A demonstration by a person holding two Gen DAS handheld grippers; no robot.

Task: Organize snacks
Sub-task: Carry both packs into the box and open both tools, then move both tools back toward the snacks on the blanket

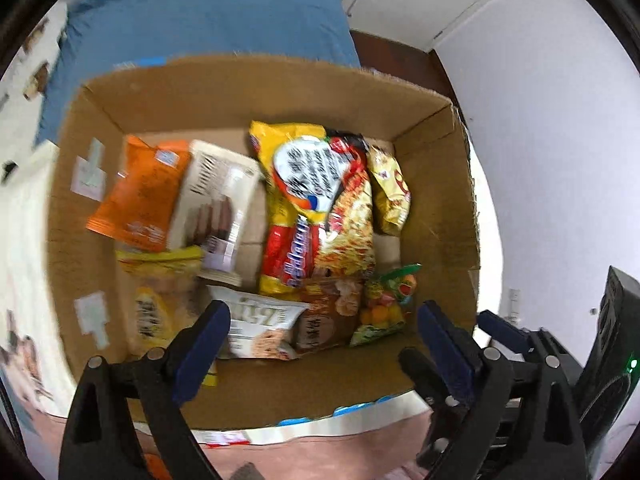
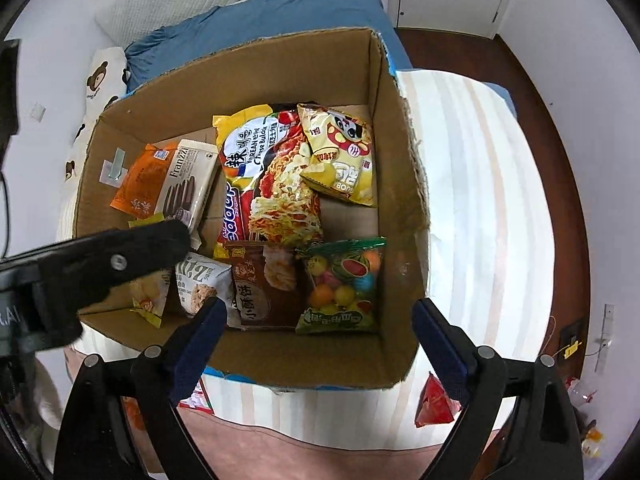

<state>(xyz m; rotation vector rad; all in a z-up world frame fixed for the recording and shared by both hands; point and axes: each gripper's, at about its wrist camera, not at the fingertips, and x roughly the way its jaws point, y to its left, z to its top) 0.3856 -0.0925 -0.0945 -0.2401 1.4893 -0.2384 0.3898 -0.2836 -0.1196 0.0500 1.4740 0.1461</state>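
An open cardboard box point(image 1: 240, 88) point(image 2: 280, 64) holds several snack packs. Among them are a yellow noodle pack point(image 1: 316, 200) point(image 2: 272, 176), an orange pouch point(image 1: 140, 196), a beige biscuit pack point(image 2: 188, 188), a yellow chips bag point(image 2: 344, 156), a brown pack point(image 2: 264, 284), a white cracker pack point(image 1: 260, 328) and a green candy bag point(image 1: 386, 304) point(image 2: 344, 280). My left gripper point(image 1: 324, 312) hovers open over the box's near side, holding nothing. My right gripper point(image 2: 320, 306) is open and empty too, pointing down above the candy bag and brown pack.
The box rests on a striped sheet point(image 2: 472, 200) beside a blue pillow point(image 1: 200, 16). A red packet point(image 2: 434, 400) and another packet point(image 2: 196, 398) lie outside the box near its front wall. Dark wooden floor point(image 2: 560, 160) curves along the right.
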